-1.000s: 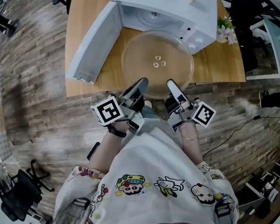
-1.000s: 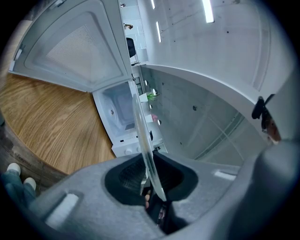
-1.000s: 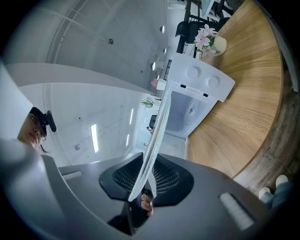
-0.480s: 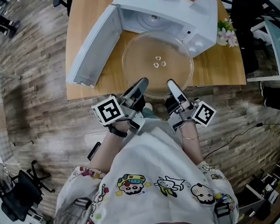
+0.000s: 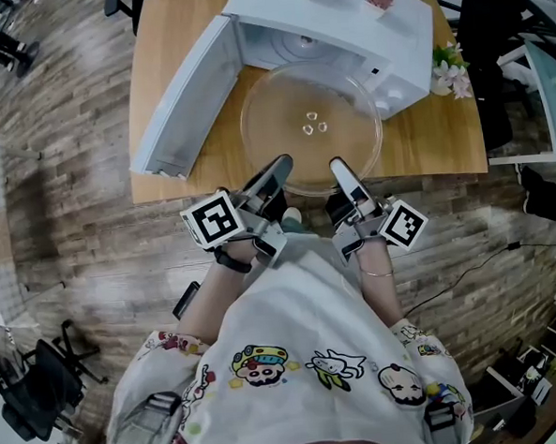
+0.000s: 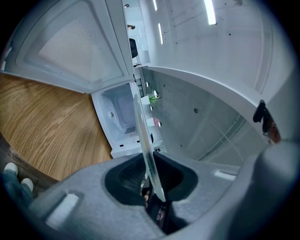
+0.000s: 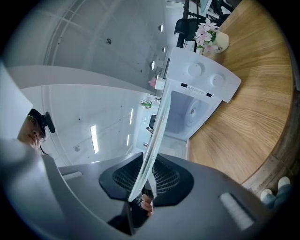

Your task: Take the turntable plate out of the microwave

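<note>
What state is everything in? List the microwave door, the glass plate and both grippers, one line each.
White microwave door: swung open.
Clear round glass turntable plate: outside the white microwave, over the wooden table.
Left gripper: fingers shut on the plate's near rim.
Right gripper: fingers shut on the plate's near rim.

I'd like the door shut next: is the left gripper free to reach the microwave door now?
Probably not: the left gripper is clamped on the glass turntable plate, shared with the right gripper. The open door itself looks unobstructed.
</note>
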A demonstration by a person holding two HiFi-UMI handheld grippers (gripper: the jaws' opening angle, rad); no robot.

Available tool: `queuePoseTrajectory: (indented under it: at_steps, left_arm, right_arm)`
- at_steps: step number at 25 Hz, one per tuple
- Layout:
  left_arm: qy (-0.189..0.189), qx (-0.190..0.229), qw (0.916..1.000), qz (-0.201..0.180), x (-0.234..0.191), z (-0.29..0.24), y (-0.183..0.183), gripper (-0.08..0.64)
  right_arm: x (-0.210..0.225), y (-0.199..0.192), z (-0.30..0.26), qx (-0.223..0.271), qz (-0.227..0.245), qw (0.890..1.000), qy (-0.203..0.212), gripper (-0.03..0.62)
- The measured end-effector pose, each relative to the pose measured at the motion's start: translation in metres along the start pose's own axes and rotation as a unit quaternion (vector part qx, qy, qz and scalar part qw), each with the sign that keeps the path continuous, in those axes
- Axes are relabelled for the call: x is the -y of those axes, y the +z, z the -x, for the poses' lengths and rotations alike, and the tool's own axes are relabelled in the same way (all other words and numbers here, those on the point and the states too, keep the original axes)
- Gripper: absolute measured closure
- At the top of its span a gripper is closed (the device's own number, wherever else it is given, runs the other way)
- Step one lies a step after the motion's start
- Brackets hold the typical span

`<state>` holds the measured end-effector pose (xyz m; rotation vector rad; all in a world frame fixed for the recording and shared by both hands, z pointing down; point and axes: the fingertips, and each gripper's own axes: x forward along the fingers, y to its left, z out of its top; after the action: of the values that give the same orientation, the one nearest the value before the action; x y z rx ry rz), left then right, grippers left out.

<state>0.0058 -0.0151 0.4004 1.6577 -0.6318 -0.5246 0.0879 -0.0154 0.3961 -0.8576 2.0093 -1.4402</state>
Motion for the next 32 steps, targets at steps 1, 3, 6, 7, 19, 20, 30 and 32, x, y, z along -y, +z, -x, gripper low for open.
queuePoseTrajectory:
  at_steps: [1,3,6,7,19,20,30,32]
  left_arm:
    - [0.0,0.0,1.0,0.0,0.0,0.0,0.0012,0.514]
    - [0.0,0.001,1.0,0.0,-0.0002,-0.0004,0.0034,0.514]
    - [-0.002,0.0,1.0,-0.003,0.0006,-0.0019,0.0056,0.514]
    - [-0.002,0.0,1.0,-0.003,0.0009,-0.002,0.006,0.514]
    - [-0.004,0.006,1.0,0.005,0.0011,0.0025,0.008,0.515]
    - [-0.005,0.007,0.9999,0.006,0.0009,0.0025,0.0082,0.515]
    - [-0.003,0.006,0.9999,0.01,-0.0021,0.0043,0.0068,0.515]
    - [-0.003,0.005,0.9999,0.011,-0.0024,0.0043,0.0063,0.515]
  right_arm:
    - [0.0,0.0001,-0.0011,0.0,0.0,1.0,-0.001,0.514]
    - [-0.0003,0.0006,-0.0033,0.0,-0.001,1.0,-0.001,0.514]
    - [-0.0003,0.0016,-0.0051,-0.001,0.0,1.0,-0.001,0.514]
    - [-0.0002,0.0015,-0.0054,-0.002,0.001,1.0,-0.001,0.514]
    - [-0.0016,-0.0034,-0.0086,-0.012,0.003,1.0,-0.001,0.514]
    - [-0.0014,-0.0036,-0.009,-0.013,0.003,1.0,-0.001,0.514]
    - [0.0019,-0.0072,-0.008,-0.015,0.0,1.0,-0.006,0.512]
    - [0.0024,-0.0078,-0.0074,-0.015,0.001,1.0,-0.007,0.512]
